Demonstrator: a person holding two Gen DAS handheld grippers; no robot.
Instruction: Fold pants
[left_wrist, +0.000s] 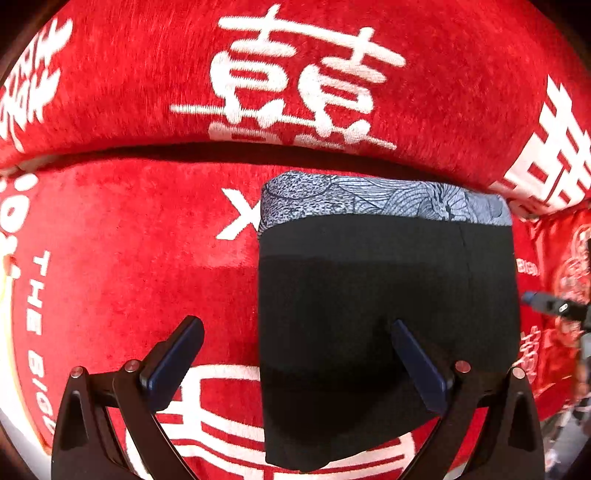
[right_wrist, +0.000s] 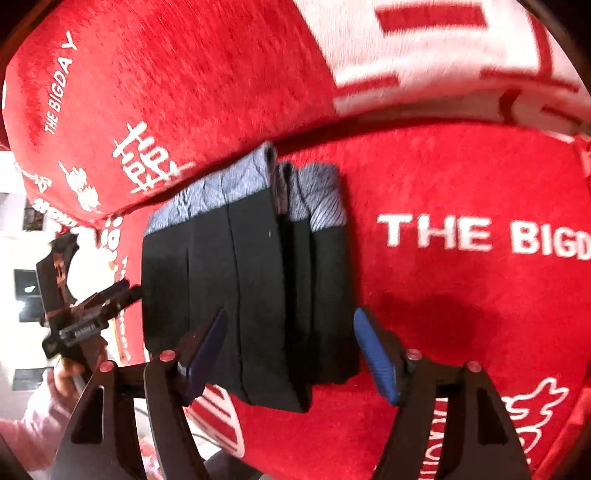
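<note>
Lying folded: pants (left_wrist: 384, 295) on cushion (left_wrist: 140, 277)

The left tool (right_wrist: 125, 291) is mostly hidden behind the folded pants (right_wrist: 251, 295); white lettering (right_wrist: 480, 236) is cropped.

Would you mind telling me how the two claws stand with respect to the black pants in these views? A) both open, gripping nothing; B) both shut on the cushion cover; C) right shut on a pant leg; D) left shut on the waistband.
A: the left claw and the right claw both stand wide open over the folded pants, with no cloth pinched.
</note>
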